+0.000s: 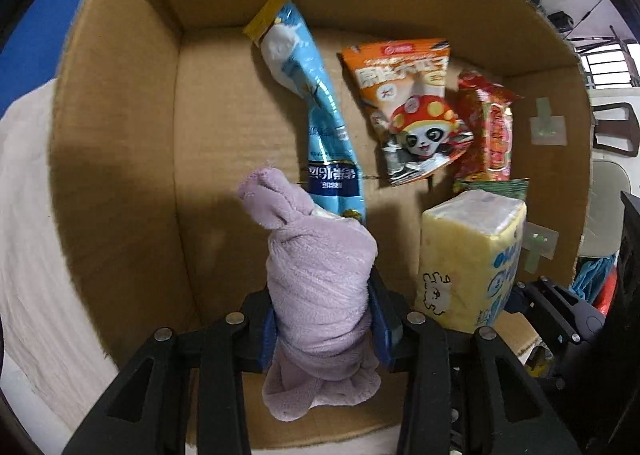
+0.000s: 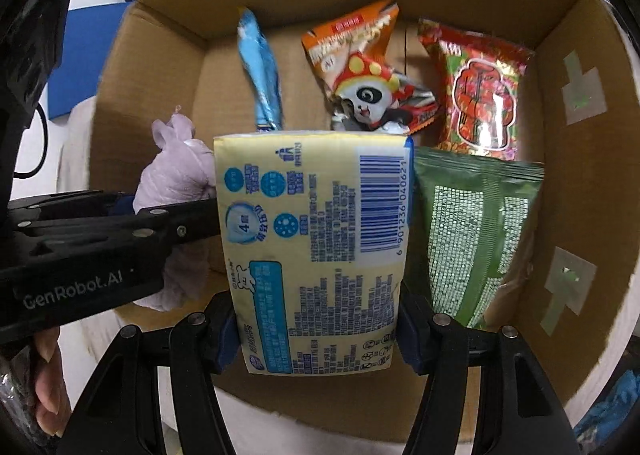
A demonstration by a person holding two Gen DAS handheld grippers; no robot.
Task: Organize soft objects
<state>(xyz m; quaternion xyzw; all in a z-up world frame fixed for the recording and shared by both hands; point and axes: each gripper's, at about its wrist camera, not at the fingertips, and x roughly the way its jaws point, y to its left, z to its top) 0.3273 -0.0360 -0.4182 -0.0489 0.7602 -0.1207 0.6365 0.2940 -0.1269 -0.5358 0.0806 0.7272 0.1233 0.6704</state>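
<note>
Cardboard walls fill your left wrist view: an open cardboard box (image 1: 120,135) sits on a pale cloth (image 1: 28,215), and you hold your load above its floor. Your left gripper (image 1: 322,319) has its jaws closed partway on the lilac plush cloth (image 1: 320,279), which bulges out ahead of and behind the blue pads. On the box floor beyond it lie a long blue pouch (image 1: 316,107), an orange panda snack bag (image 1: 416,111) to its right, and a red snack bag (image 1: 492,127) further right; the yellow tissue pack (image 1: 472,259) hangs at the near right. From the right wrist view, your right gripper (image 2: 320,331) clamps that yellow tissue pack (image 2: 316,251) by its sides, jaws spread about as wide as the pack, barcode face toward the camera. A green snack bag (image 2: 480,239) lies just beside it on the right, with the red bag (image 2: 480,95) and the panda bag (image 2: 368,75) further back, and the blue pouch (image 2: 260,71) to the far left. Your left gripper and its lilac cloth (image 2: 176,167) show at the left, close against the pack. You seem to be at the placing step, both items carried over the box. Next, I judge, you should lower each into bare floor: the cloth into the open left half, the pack near, left of the green bag, then open the jaws without snagging fabric.
</note>
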